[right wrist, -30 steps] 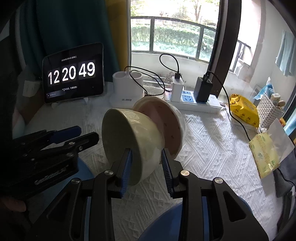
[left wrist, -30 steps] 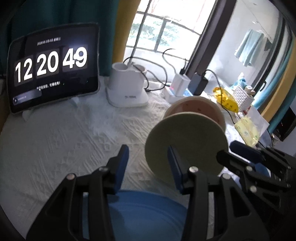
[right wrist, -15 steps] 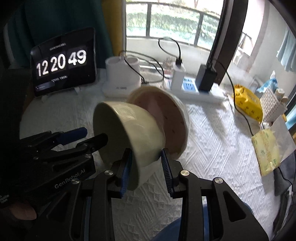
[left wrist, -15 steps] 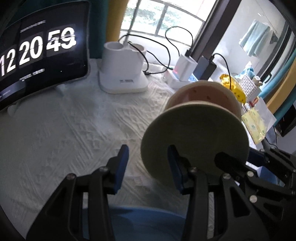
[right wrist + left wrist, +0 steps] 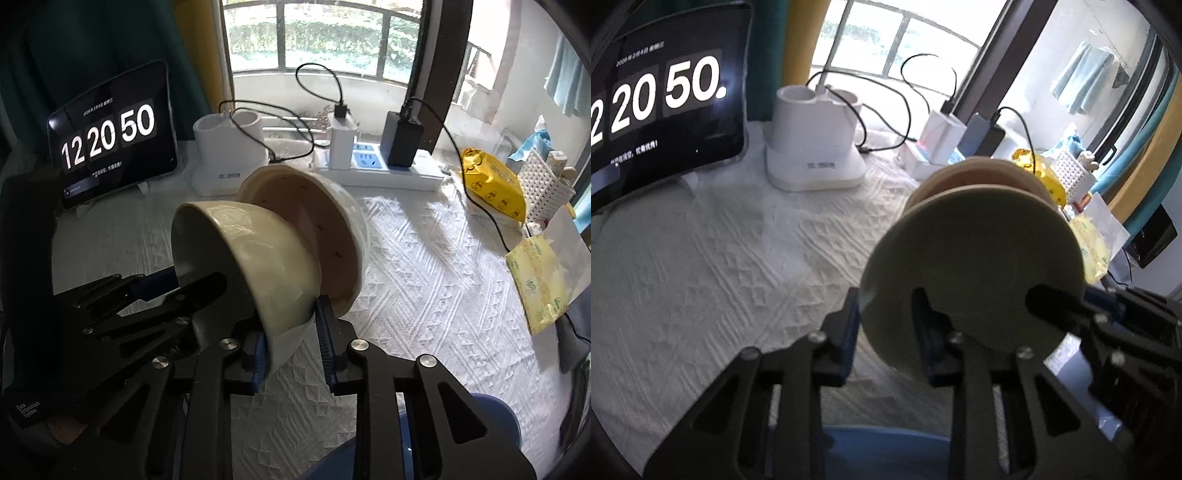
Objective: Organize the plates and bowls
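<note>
Left wrist view: left gripper (image 5: 886, 325) jaws spread, straddling the near rim of the green bowl (image 5: 971, 273), one finger outside the rim on the left, the other over the bowl's open face; contact cannot be confirmed. Bowl is tipped on its side above the white cloth (image 5: 720, 258), mouth toward this camera. Pink bowl (image 5: 979, 170) sits just behind it, mostly hidden. Right gripper (image 5: 1056, 302) enters from the right, one finger lying across the bowl's face. Blue plate (image 5: 886, 454) at near edge. Far: tablet clock (image 5: 665, 110), white charging stand (image 5: 812, 147). Right wrist view: right gripper (image 5: 291, 332) jaws pinch the green bowl's (image 5: 251, 258) wall at its lower edge, held clear of the cloth (image 5: 424, 295). Pink bowl (image 5: 314, 236) is touching its base, tilted, far side. Left gripper (image 5: 177, 284) reaches in from the left at the rim. Far: power strip (image 5: 380, 170), yellow packet (image 5: 491, 184), tablet clock (image 5: 110, 136). Blue plate (image 5: 491, 424) near right.
</note>
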